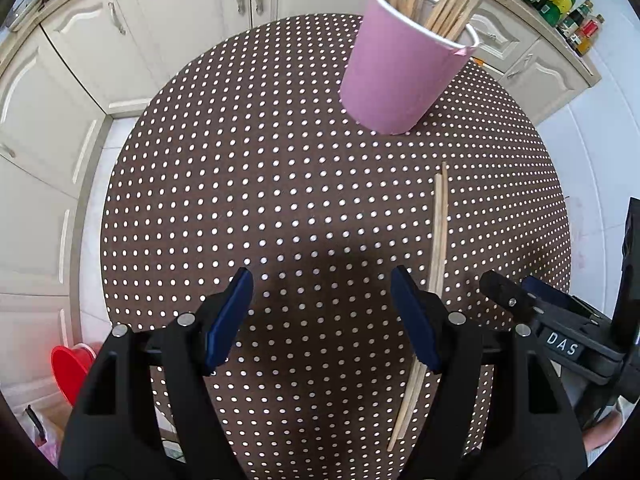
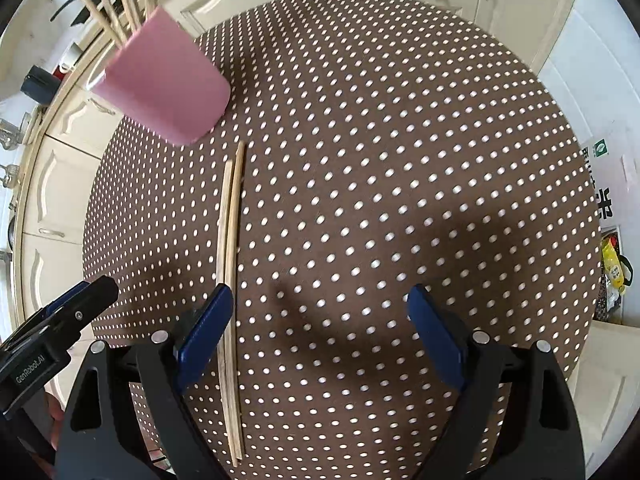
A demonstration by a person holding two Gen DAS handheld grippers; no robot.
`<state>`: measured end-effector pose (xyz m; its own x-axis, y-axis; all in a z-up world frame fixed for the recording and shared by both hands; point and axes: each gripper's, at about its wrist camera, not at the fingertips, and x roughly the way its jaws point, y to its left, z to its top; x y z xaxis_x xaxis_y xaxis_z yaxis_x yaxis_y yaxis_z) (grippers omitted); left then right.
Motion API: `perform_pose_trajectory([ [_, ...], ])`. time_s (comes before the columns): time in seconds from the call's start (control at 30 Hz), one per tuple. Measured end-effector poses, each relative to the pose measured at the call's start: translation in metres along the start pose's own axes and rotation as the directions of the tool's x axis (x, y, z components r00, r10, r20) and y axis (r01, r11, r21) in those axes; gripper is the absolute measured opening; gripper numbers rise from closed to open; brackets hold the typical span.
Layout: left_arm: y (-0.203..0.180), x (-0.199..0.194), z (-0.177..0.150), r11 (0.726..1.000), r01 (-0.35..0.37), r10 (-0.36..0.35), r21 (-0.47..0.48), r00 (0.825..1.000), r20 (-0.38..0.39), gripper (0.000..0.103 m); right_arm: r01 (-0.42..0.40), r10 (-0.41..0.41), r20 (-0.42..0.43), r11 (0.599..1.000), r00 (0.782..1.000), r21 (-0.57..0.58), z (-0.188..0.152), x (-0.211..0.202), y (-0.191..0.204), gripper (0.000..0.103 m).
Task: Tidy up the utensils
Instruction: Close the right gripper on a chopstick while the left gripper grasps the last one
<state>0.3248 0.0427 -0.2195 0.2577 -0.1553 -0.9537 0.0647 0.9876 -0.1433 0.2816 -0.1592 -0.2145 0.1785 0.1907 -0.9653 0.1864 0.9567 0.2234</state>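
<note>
Black hand-held gripper (image 1: pixel 322 280), blue pads (image 1: pixel 230 320), silver screws, "DAS" label

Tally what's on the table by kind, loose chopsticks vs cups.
Loose wooden chopsticks lying flat on the polka-dot table: 2
Pink cup standing upright, holding more sticks (those not counted, tops cut off): 1
Total: 3
</note>
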Motion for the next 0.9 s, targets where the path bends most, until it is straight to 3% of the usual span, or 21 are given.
perform_pose_trajectory([
  [0.43, 0.043, 0.015, 0.007, 0.999, 0.019, -0.020, -0.028, 0.999, -0.044, 0.070, 0.147, -0.150, -0.044, 0.987, 0.988, -0.061, -0.006, 0.032, 0.051, 0.090],
  [0.9, 0.083, 0.031, 0.027, 0.999, 0.027, -0.029, -0.031, 0.997, -0.071, 0.070, 0.202, -0.204, -0.022, 0.978, 0.979, -0.057, 0.029, 0.038, 0.074, 0.091],
])
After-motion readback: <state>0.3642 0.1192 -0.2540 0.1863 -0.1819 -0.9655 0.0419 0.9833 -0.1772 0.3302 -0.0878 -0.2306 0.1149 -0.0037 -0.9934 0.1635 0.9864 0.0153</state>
